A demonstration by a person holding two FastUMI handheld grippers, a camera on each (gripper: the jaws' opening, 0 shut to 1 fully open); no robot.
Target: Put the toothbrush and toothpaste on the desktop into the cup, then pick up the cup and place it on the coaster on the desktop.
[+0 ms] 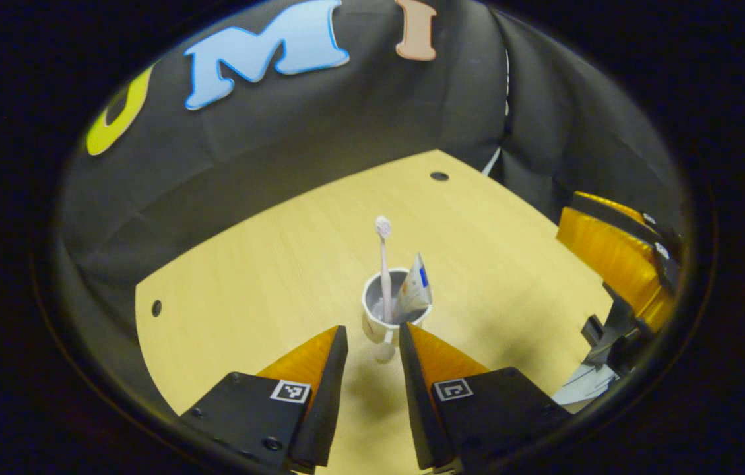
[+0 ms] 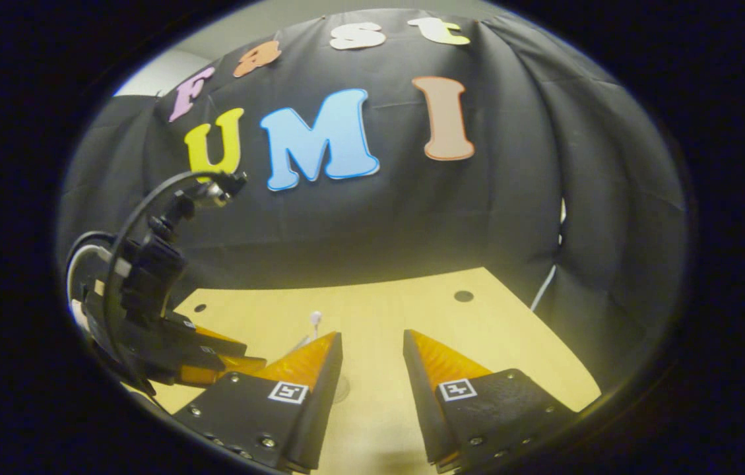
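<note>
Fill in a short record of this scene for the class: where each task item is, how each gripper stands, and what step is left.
cup: upright on the desk, just ahead of the left gripper's open fingers
toothbrush: standing in the cup, head up
toothpaste: in the cup, leaning to the rim
left gripper: open, holding nothing
right gripper: open, empty, above the desk
coaster: cannot tell where from these views
step left: grasp the cup and carry it to the coaster
</note>
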